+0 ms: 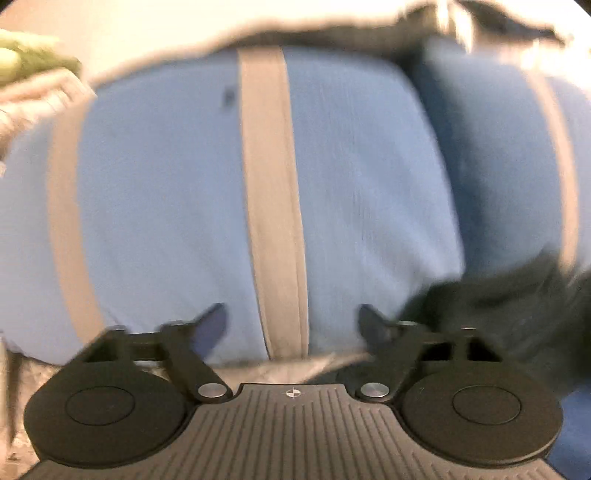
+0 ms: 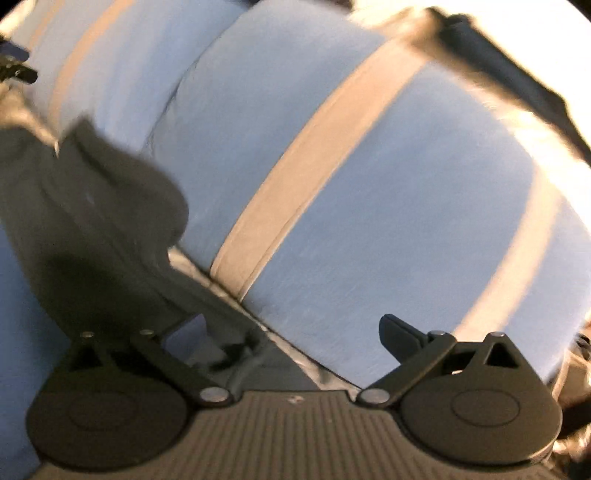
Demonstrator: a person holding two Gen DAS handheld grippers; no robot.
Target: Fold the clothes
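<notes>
A blue garment (image 1: 166, 206) with grey stripes (image 1: 273, 206) fills the left wrist view, lying spread flat and blurred by motion. My left gripper (image 1: 291, 321) stands open just above its near edge, fingers on either side of the middle grey stripe, nothing between them. The right wrist view shows the same blue garment (image 2: 406, 221) with a grey stripe (image 2: 295, 192) running diagonally. My right gripper (image 2: 295, 332) is open over the garment's near edge. A dark cloth (image 2: 110, 206) lies by its left finger.
A dark cloth (image 1: 517, 295) lies at the right of the left wrist view. A green item (image 1: 29, 59) and pale fabric (image 1: 33, 103) sit at the far left. Light surface (image 1: 184, 26) shows beyond the garment. A dark band (image 2: 498, 62) crosses the upper right.
</notes>
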